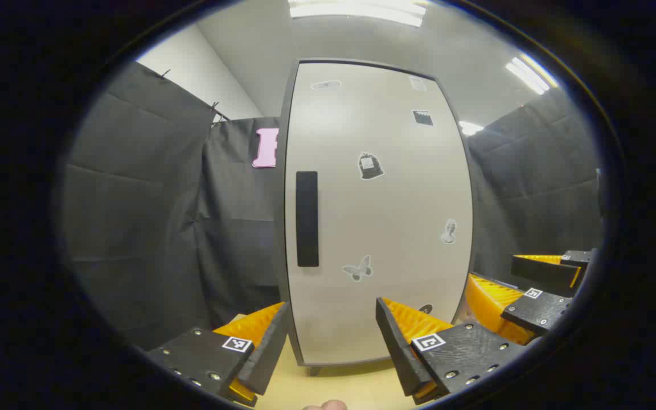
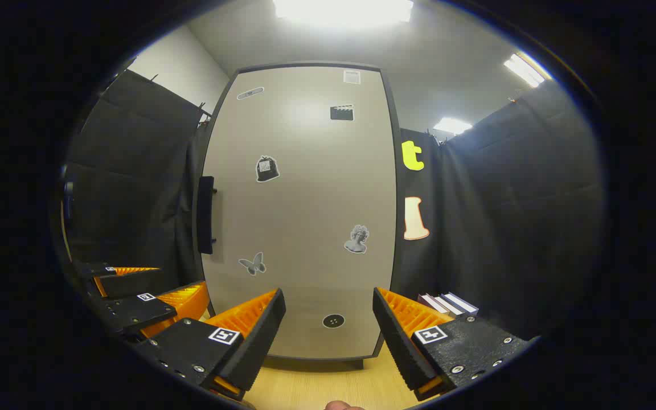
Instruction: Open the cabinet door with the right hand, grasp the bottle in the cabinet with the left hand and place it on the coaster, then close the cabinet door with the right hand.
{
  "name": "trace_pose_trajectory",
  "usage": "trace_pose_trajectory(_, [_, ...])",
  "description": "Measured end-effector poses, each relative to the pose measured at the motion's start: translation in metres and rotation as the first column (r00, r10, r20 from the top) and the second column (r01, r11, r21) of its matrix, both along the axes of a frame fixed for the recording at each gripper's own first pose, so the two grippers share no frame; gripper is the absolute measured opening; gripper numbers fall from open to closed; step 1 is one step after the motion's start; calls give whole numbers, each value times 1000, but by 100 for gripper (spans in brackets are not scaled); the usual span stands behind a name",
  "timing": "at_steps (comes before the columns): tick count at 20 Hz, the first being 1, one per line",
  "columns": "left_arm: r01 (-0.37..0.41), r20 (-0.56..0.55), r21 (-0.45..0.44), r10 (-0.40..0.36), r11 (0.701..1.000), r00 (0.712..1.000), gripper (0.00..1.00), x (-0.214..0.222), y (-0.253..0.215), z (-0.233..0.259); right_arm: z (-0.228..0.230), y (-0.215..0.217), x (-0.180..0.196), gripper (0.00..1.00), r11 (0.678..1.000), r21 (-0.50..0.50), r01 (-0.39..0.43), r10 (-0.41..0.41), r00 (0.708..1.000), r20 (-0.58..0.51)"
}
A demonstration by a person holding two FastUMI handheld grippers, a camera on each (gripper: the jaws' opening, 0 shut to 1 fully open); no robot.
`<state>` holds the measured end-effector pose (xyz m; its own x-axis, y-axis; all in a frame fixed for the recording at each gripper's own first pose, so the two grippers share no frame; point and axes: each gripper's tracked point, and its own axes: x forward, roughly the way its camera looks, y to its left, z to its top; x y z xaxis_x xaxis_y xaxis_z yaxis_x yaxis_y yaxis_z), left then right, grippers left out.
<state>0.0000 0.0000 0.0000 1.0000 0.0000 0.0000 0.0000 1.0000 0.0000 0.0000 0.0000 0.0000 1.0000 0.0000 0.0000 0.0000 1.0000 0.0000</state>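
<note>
A tall pale cabinet (image 1: 379, 216) with its door closed stands straight ahead, stickers dotted over it. A dark vertical handle (image 1: 307, 218) runs along the door's left edge; in the right gripper view the cabinet (image 2: 299, 210) and its handle (image 2: 206, 214) sit slightly left. My left gripper (image 1: 332, 336) is open in front of the door's lower part, nothing between its fingers. My right gripper (image 2: 328, 327) is open too, a short way back from the door. The right gripper (image 1: 538, 285) also shows at the right of the left gripper view, and the left gripper (image 2: 134, 290) at the left of the right gripper view.
The cabinet stands on a light wooden tabletop (image 2: 316, 387). Black cloth walls close in on both sides. A few books (image 2: 447, 304) lie at the cabinet's right foot.
</note>
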Motion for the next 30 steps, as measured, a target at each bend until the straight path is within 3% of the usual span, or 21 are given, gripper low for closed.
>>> trace_pose_trajectory(2, [2, 4, -16, -2, 1000, 1000, 86, -1, -4, 0, -2, 1, 0, 95, 1000, -7, -4, 4, 1000, -5])
trace_pose_trajectory(14, [36, 20, -18, -36, 999, 999, 86, -7, -14, 5, 2, 1, -1, 94, 1000, -11, -10, 10, 1000, -2])
trace_pose_trajectory(30, [7, 31, 21, -8, 1000, 999, 86, -27, 10, 12, 14, 5, 6, 95, 1000, -20, -24, 24, 1000, 16])
